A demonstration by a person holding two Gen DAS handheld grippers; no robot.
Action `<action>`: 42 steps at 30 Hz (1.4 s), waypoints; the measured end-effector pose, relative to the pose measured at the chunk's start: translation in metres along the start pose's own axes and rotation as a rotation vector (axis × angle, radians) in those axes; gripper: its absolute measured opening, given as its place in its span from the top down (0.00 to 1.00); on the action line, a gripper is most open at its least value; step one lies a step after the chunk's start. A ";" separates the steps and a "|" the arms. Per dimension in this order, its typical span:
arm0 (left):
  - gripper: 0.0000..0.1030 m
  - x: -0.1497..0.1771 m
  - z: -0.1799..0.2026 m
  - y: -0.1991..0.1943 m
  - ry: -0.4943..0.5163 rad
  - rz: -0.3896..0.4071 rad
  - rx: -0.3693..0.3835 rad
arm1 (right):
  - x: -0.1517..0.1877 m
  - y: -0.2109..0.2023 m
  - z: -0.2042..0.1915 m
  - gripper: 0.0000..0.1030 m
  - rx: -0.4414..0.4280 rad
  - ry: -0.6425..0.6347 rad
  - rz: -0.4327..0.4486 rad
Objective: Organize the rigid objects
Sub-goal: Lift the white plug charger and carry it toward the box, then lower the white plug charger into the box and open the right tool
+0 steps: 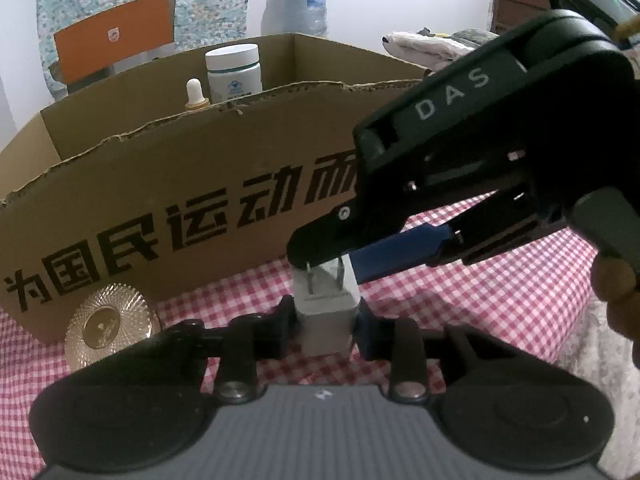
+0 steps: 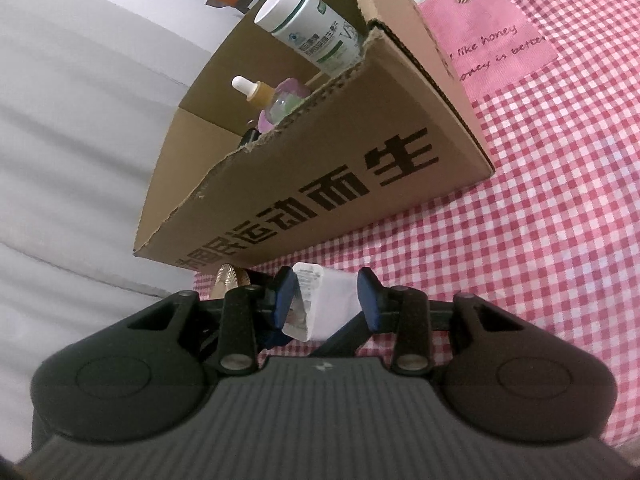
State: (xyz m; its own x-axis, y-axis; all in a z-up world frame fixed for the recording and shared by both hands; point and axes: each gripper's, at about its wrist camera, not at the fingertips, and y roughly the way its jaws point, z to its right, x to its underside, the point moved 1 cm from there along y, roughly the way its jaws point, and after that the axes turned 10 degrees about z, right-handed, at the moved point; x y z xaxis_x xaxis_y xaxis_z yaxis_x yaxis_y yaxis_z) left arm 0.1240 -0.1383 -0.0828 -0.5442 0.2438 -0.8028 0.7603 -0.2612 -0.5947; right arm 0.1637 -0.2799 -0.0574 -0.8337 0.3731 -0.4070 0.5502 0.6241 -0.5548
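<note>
My left gripper (image 1: 325, 320) is closed on the white charger (image 1: 325, 312), pads pressing its two sides, prongs pointing up and away. My right gripper (image 2: 325, 300) grips the same charger (image 2: 320, 304) from its own angle; in the left view its black and blue fingers (image 1: 384, 252) come in from 3 o'clock and meet the charger's prong end. The charger sits low over the checked cloth (image 1: 480, 300), just in front of the box (image 1: 200, 184).

Risk, as I judge it: with two grips on one small body, any pull by either hand before the other releases could twist the charger or bend the prongs. A lift too shallow would catch the box's torn front edge at 12 o'clock.

Clearance: the box is open-topped; a white jar (image 1: 234, 70) and dropper bottle (image 1: 195, 94) stand at its back, leaving room near the front wall. A gold disc (image 1: 108, 326) leans at 9 o'clock, near the left finger. The cloth at 3 o'clock lies bare.
</note>
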 end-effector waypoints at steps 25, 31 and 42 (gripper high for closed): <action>0.73 -0.081 0.002 -0.082 0.071 0.181 -0.079 | -0.036 -0.066 -0.085 0.66 -0.142 -0.170 0.155; 0.73 -0.125 -0.010 -0.056 0.031 0.140 -0.051 | -0.086 -0.059 -0.101 0.65 -0.119 -0.212 0.149; 0.73 -0.155 -0.045 0.046 -0.115 -0.128 0.006 | -0.163 0.019 -0.071 0.65 0.025 -0.175 -0.028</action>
State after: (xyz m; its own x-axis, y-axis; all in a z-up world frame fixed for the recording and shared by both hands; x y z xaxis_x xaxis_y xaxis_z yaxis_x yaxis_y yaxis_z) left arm 0.2589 -0.1463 0.0159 -0.6738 0.1672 -0.7198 0.6801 -0.2404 -0.6925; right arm 0.3062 -0.2803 0.0497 -0.8289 0.2294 -0.5101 0.5298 0.6144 -0.5846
